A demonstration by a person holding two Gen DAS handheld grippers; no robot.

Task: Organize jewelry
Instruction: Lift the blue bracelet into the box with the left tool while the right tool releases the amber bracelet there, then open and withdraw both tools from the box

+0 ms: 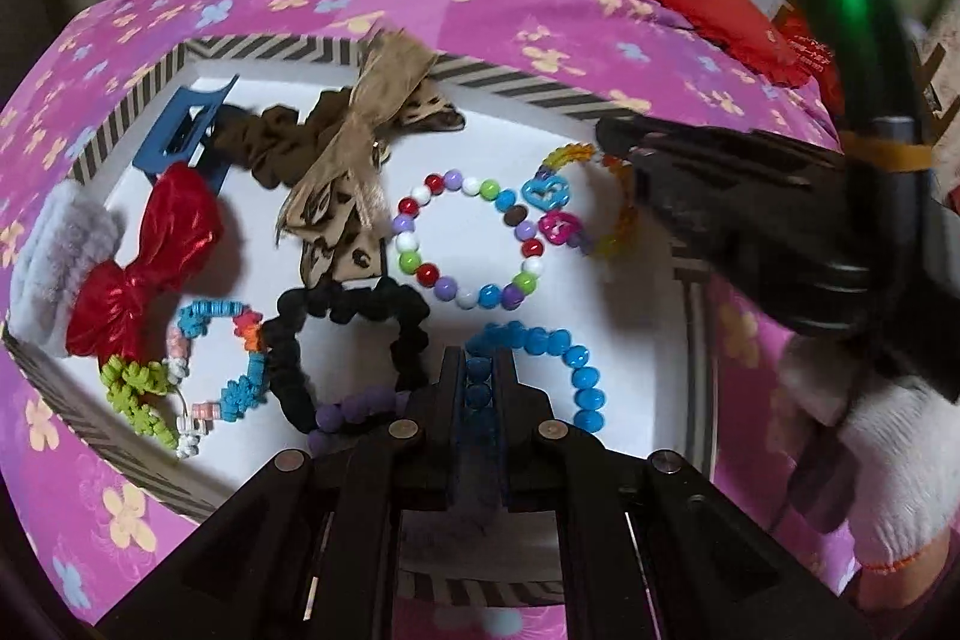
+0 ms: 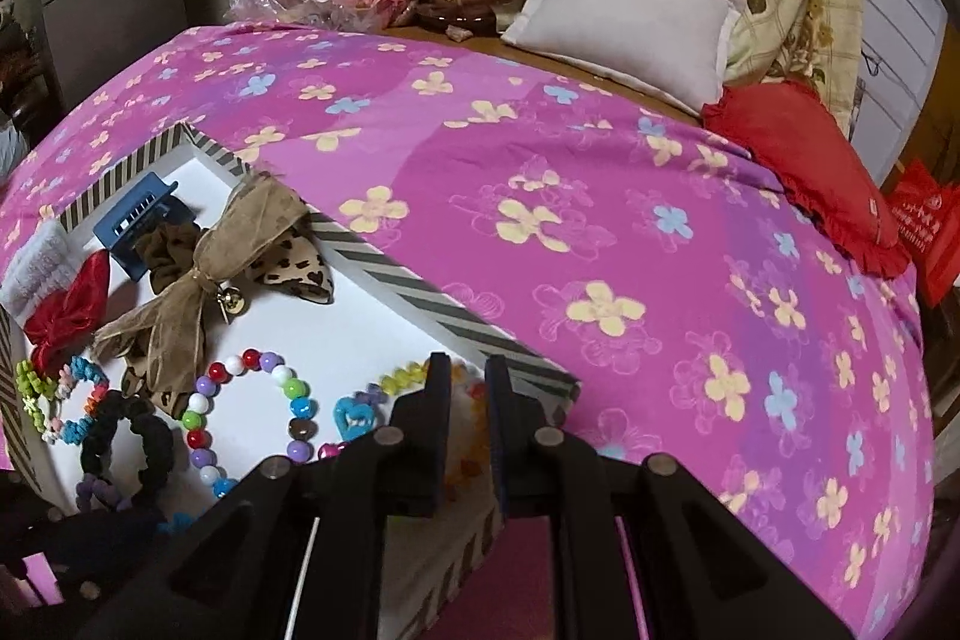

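Observation:
A striped-rim white tray lies on the bed and holds hair ties and bracelets. My left gripper is shut on the blue bead bracelet at the tray's near side, with its beads showing between the fingers. My right gripper reaches over the tray's right corner. Its fingers stand slightly apart astride the clear orange-yellow bracelet, which carries blue and pink heart charms and lies on the tray floor. A multicoloured bead bracelet lies in the middle, with a black scrunchie and purple beads beside my left fingers.
The tray's left half holds a red bow, a grey fluffy band, a blue claw clip, a brown scrunchie and a leopard bow. A pink flowered bedspread surrounds it. Beyond lie a white pillow and a red cushion.

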